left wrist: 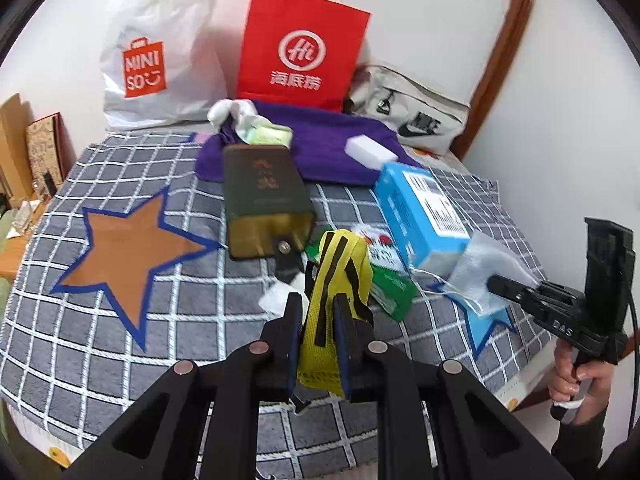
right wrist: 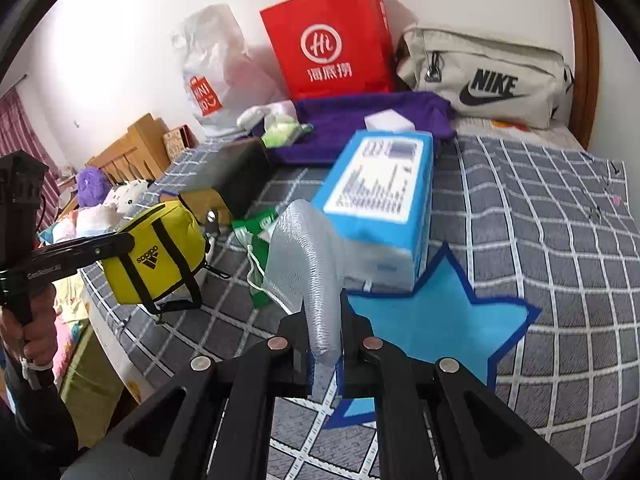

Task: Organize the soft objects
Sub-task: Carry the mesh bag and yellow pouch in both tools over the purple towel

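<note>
My left gripper (left wrist: 319, 308) is shut on a small yellow pouch with black straps (left wrist: 340, 256), lifted a little off the grey checked blanket (left wrist: 120, 340). The right wrist view shows that pouch (right wrist: 160, 252) hanging from the left gripper (right wrist: 120, 245) at the left. My right gripper (right wrist: 325, 314) is shut on a whitish foam mesh sheet (right wrist: 304, 248), which droops over its fingers. Seen from the left wrist, the sheet (left wrist: 488, 264) sits in the right gripper (left wrist: 496, 282) above a blue star patch (left wrist: 488, 328).
A blue box (right wrist: 380, 192), a dark green box (left wrist: 260, 196), a green packet (left wrist: 390, 284), a purple towel (left wrist: 320, 140) and a white block (left wrist: 370, 152) lie on the bed. A red paper bag (left wrist: 300, 48), a white plastic bag (left wrist: 160, 52) and a grey Nike bag (right wrist: 488, 76) stand along the wall.
</note>
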A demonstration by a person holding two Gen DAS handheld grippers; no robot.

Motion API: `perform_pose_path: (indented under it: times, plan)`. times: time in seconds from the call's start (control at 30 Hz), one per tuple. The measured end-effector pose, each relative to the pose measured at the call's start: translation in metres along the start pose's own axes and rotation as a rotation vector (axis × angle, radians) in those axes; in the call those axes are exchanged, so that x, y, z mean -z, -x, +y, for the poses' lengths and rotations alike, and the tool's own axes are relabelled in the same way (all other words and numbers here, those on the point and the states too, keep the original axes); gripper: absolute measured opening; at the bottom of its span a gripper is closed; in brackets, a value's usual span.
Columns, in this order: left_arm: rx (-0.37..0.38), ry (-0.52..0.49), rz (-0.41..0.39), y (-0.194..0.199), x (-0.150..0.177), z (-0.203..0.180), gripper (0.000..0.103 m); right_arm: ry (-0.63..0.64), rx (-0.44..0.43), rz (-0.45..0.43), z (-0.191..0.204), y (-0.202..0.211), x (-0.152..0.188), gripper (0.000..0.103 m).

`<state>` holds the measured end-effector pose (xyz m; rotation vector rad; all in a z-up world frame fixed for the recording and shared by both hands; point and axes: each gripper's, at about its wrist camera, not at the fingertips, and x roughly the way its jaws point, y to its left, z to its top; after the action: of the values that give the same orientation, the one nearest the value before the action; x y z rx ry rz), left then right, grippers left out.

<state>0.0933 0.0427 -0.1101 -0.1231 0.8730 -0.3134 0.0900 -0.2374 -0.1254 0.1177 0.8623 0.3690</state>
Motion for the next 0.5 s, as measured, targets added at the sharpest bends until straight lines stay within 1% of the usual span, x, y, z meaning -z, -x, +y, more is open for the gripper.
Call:
perform_pose_path:
  times: [0.1,0.3,0.5]
  plan:
    - [-0.021,0.004,-0.007,0.002,-0.009,-0.002,0.015,0.015,-0.005,-0.018,0.003,0.005,-0.011,0.008]
    - [-0.033,0.004,-0.045,0.011,-0.03,-0.004,0.015,0.047,-0.01,-0.048,0.006,0.011,-0.036,0.008]
    - [-0.053,0.01,-0.07,0.015,-0.052,-0.002,0.015,0.044,-0.009,-0.065,0.003,0.009,-0.063,0.008]
